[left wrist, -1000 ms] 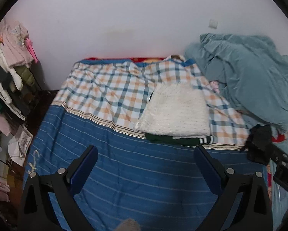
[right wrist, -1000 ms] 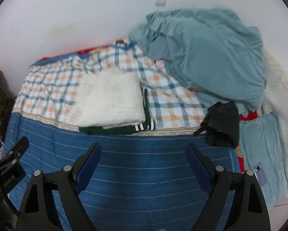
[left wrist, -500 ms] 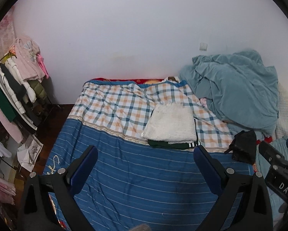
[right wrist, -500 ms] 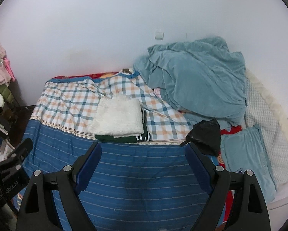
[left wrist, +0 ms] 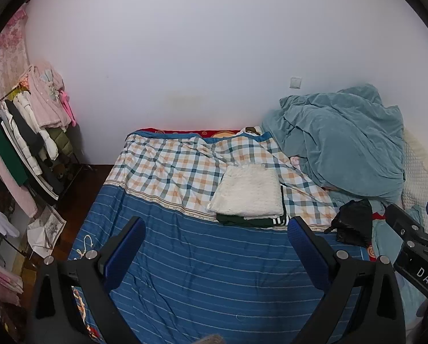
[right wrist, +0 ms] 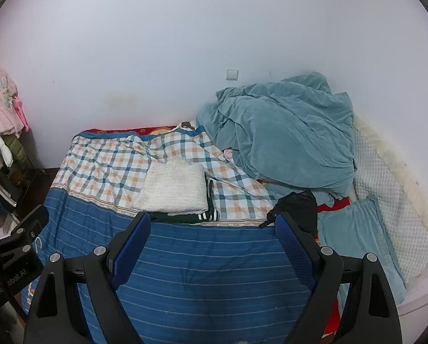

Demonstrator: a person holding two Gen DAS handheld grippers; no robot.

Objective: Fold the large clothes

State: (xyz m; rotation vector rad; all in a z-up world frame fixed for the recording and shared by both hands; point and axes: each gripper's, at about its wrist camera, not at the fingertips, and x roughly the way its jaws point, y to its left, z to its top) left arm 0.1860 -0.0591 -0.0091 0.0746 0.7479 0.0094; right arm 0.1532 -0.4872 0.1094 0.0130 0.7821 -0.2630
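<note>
A clothes rack stands at far left beside the bed. The left tongs hang spread and empty above the blue striped cover, as do the right tongs. A folded white garment lies on a folded dark green one mid-bed. A black cloth and rumpled teal blanket sit right.

A home bedroom: a bed (rumpled blanket on it) beside a clothes rack.
</note>
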